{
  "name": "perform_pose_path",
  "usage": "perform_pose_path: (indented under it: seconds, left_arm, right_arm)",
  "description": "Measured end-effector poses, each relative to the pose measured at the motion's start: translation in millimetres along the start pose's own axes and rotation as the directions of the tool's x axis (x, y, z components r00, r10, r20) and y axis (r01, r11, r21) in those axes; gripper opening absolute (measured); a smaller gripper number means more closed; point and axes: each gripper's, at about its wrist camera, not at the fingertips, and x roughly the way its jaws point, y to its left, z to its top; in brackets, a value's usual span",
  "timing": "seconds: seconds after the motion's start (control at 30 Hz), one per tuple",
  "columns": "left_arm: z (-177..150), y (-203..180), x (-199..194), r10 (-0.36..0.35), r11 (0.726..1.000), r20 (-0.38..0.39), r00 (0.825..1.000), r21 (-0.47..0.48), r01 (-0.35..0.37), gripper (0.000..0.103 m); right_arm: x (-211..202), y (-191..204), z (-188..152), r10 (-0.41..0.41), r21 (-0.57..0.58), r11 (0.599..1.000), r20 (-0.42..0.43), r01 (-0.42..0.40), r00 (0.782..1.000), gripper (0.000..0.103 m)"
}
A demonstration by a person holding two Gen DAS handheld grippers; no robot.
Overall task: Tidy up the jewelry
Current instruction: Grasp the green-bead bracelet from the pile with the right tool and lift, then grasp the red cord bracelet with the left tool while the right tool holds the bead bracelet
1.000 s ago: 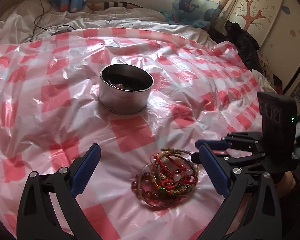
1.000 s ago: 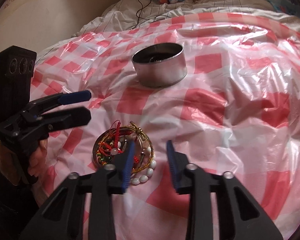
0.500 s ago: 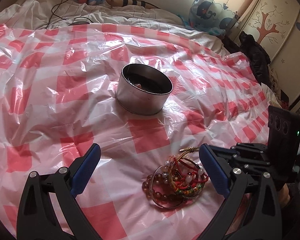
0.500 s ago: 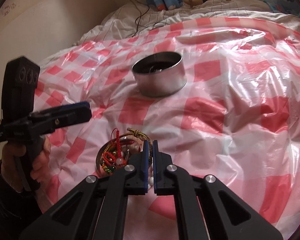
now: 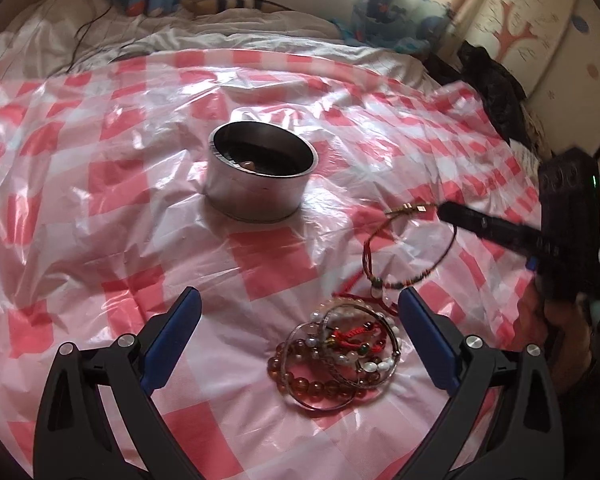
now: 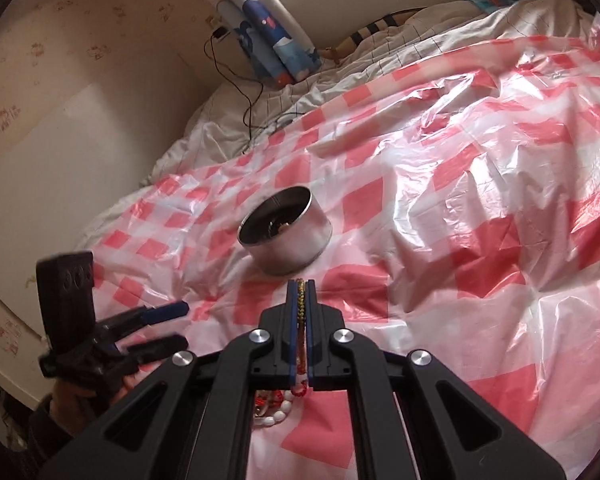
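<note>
Lifted off the pile since the earlier frames, a thin red-and-gold bangle (image 5: 410,246) now hangs in the air from the right tool (image 6: 299,292), which has just closed on it; a second ago that tool stood spread over the heap with the bangle lying among the other pieces. In the right wrist view the two blue pads are pressed together on the beaded band (image 6: 300,320), which runs straight up the narrow slot between them. In the left wrist view the ring is upright and tilted, its gold clasp at the top just left of the right tool's dark tip (image 5: 460,213), and red cord with a few beads trails from its lower edge down to the heap. That heap of bracelets (image 5: 336,354), brown beads, white beads, metal rings and red thread, lies on the bed's red-and-white checked plastic sheet (image 5: 112,184), near the camera and between the left tool's fingers. The left tool (image 5: 300,340) hangs above it with its jaws spread wide, touching nothing. Farther off, near the middle of the sheet, stands a round metal tin (image 5: 260,178), open-topped, with something small and dark inside; it is well apart from the heap and to the far left of the lifted bangle. White bedding (image 6: 380,68) and a black cable (image 6: 252,92) lie beyond the sheet's far edge.
</note>
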Motion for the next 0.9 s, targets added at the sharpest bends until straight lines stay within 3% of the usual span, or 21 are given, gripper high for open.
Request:
perform_pose_path:
  seconds: [0.13, 0.2, 0.3, 0.37, 0.5, 0.6, 0.67, 0.77, 0.83, 0.9]
  left_arm:
    - [0.0, -31.9, 6.7, 0.012, 0.990, 0.026, 1.000, 0.142, -0.015, 0.095]
    - [2.3, -49.0, 13.4, 0.033, 0.976, 0.048, 0.998, 0.212, -0.043, 0.095]
    - [7.0, -65.1, 27.7, 0.024, 0.966, 0.042, 0.999, 0.258, -0.034, 0.095]
    - [10.2, -70.4, 43.2, 0.061, 0.960, 0.023, 0.998, 0.273, -0.065, 0.095]
    - [17.5, -67.8, 57.7, 0.040, 0.978, 0.000, 0.999, 0.206, -0.039, 0.094]
    - [13.7, -68.8, 68.5, 0.059, 0.975, -0.036, 0.998, 0.217, -0.050, 0.074]
    - [10.2, -64.0, 78.7, 0.060, 0.980, -0.078, 0.995, 0.194, -0.044, 0.043]
    - [9.1, -56.0, 82.1, 0.068, 0.984, -0.092, 0.993, 0.172, -0.051, 0.013]
    - [10.9, -53.8, 78.7, 0.068, 0.986, -0.088, 0.994, 0.161, -0.053, 0.003]
    - [12.5, -52.1, 75.3, 0.067, 0.987, -0.082, 0.994, 0.153, -0.054, 0.003]
  right_arm:
    - [-10.4, -12.7, 5.7, 0.028, 0.065, 0.997, 0.055, -0.032, 0.998, 0.004]
    - [-9.2, -24.9, 6.6, 0.087, 0.137, 0.986, 0.058, -0.095, 0.994, 0.004]
    - [-10.9, -28.5, 8.9, -0.002, 0.129, 0.992, 0.066, -0.006, 0.998, 0.004]
    - [-13.1, -28.1, 10.5, -0.042, 0.118, 0.992, 0.076, 0.033, 0.996, 0.004]
    - [-13.4, -34.3, 10.0, -0.070, 0.134, 0.989, 0.066, 0.061, 0.995, 0.004]
    - [-12.6, -36.2, 9.5, -0.069, 0.138, 0.989, 0.057, 0.061, 0.996, 0.004]
    - [-12.1, -36.0, 8.3, -0.066, 0.136, 0.989, 0.051, 0.059, 0.997, 0.004]
    - [-10.7, -34.0, 7.3, -0.065, 0.132, 0.989, 0.045, 0.058, 0.997, 0.004]
    - [-10.9, -33.8, 6.9, -0.065, 0.133, 0.989, 0.044, 0.058, 0.997, 0.004]
    - [-10.3, -33.1, 7.1, -0.064, 0.133, 0.989, 0.045, 0.058, 0.997, 0.004]
